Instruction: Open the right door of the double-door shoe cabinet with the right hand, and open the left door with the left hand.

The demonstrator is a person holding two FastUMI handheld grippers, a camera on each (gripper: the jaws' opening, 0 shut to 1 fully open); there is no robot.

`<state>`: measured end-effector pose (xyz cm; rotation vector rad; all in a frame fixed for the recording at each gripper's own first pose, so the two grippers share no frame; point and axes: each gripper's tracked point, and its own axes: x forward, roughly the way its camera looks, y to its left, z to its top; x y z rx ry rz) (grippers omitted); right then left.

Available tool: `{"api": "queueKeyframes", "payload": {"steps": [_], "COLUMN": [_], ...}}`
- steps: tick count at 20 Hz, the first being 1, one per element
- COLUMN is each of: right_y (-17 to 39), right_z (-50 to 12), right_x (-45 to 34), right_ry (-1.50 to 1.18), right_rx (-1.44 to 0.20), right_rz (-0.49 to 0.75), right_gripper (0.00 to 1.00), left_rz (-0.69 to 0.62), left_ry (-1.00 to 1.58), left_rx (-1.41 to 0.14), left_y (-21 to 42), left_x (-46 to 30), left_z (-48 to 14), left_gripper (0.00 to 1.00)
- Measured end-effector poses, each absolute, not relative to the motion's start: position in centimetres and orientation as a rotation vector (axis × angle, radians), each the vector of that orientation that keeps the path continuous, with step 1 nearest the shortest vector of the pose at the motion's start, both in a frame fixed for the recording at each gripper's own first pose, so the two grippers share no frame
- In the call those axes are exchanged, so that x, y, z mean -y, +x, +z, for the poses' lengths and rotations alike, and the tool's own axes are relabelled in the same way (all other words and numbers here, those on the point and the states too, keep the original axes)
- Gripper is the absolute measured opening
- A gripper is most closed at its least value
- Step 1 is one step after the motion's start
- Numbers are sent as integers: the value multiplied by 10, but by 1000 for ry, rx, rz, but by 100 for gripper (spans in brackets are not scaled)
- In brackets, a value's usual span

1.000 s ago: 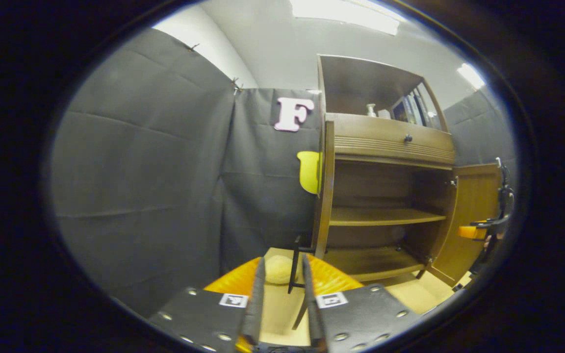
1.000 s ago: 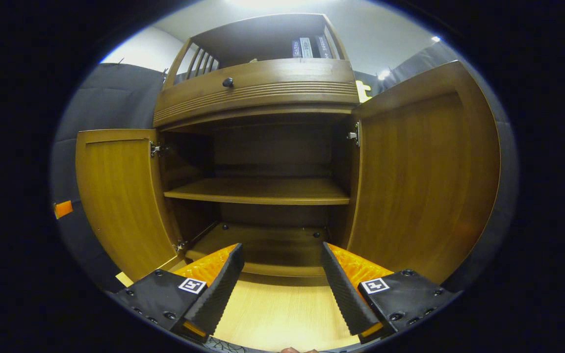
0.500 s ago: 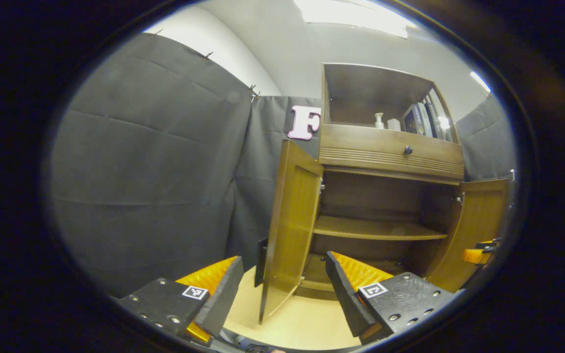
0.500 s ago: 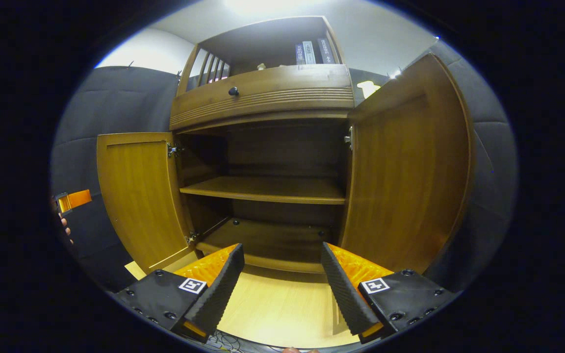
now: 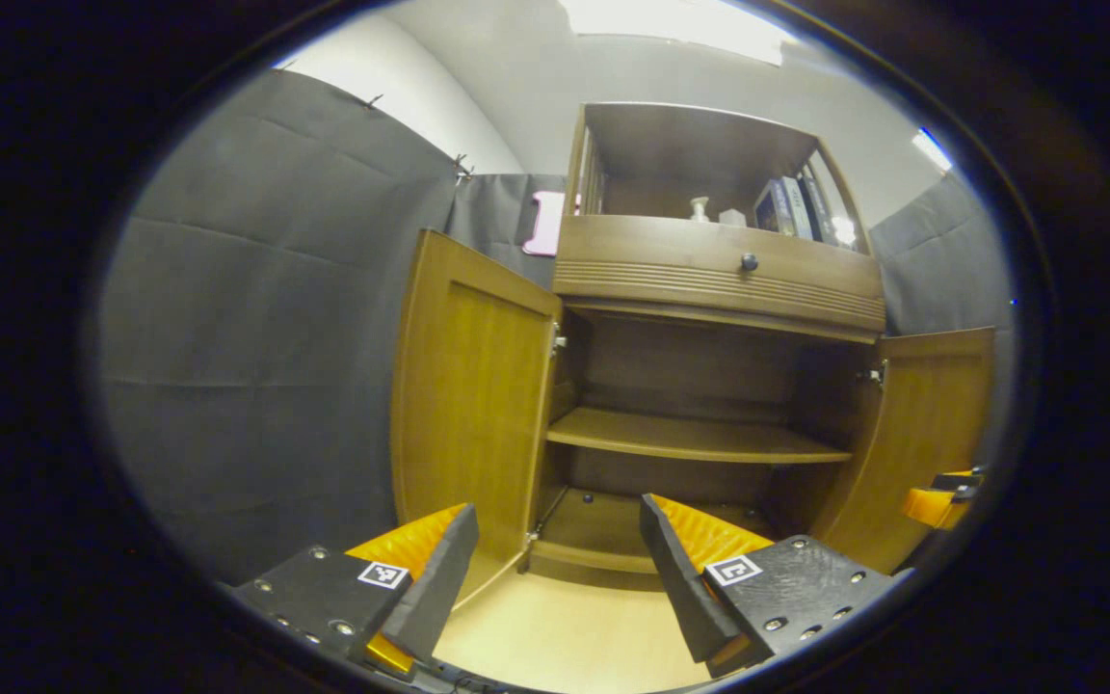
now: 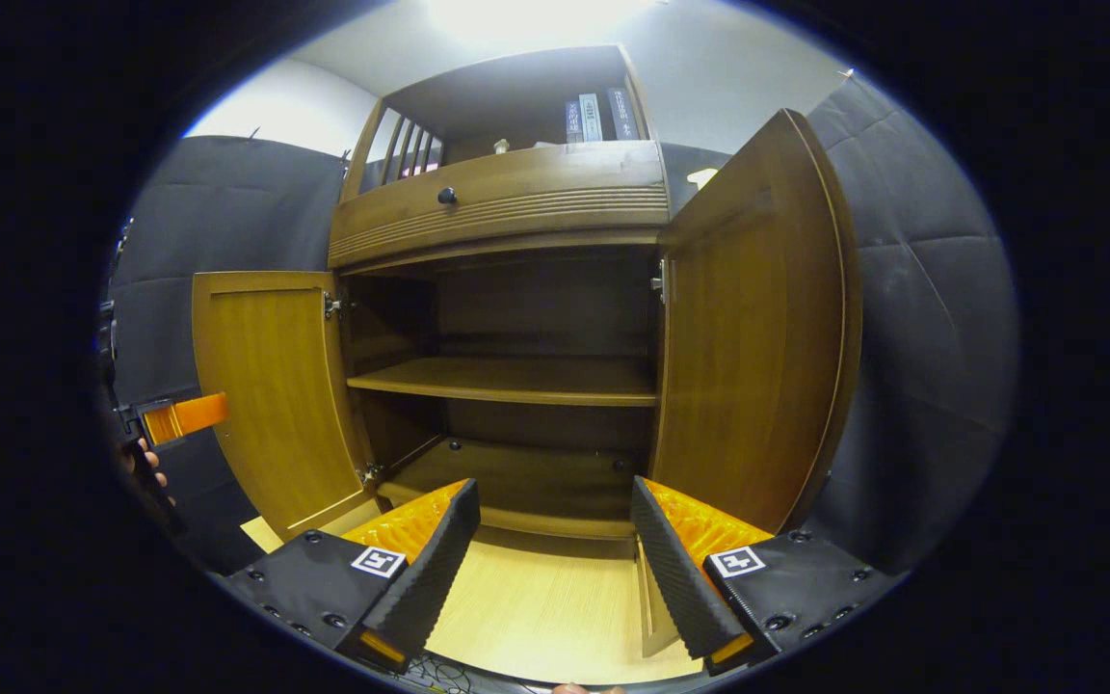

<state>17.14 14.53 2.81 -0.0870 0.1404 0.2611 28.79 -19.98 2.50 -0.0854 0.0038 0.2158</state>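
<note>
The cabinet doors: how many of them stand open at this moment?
2. The left door is swung out on the left of the shoe cabinet; the right door is swung out on its right. Neither gripper touches them.

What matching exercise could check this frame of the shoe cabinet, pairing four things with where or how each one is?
Things:
1. left door
2. drawer knob
3. books
4. left hand-held gripper

Place or state:
A. standing in the top open compartment
B. swung open, hinged at the cabinet's side
C. open, holding nothing
D. on the front of the drawer above the shelves

Pairs: 1-B, 2-D, 3-A, 4-C
</note>
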Motion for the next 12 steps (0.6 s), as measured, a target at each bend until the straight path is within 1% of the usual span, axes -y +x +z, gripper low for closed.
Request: {"api": "queueKeyframes", "payload": {"steps": [4, 7, 12], "right_y": [171, 172, 177], "right_z": [36, 36, 44], "right_x": [-149, -156, -163], "right_ry": [-79, -56, -66], "right_rx": [-109, -115, -91], "right_rz": [239, 229, 173], "right_gripper": [97, 97, 96], "left_rz": [129, 73, -18], "left_ry": [-67, -50, 68], "left_rx": [34, 52, 14], "left_y": [297, 302, 299], "left_x": [212, 221, 220], "left_z": [32, 34, 23], "left_gripper": [97, 97, 97]}}
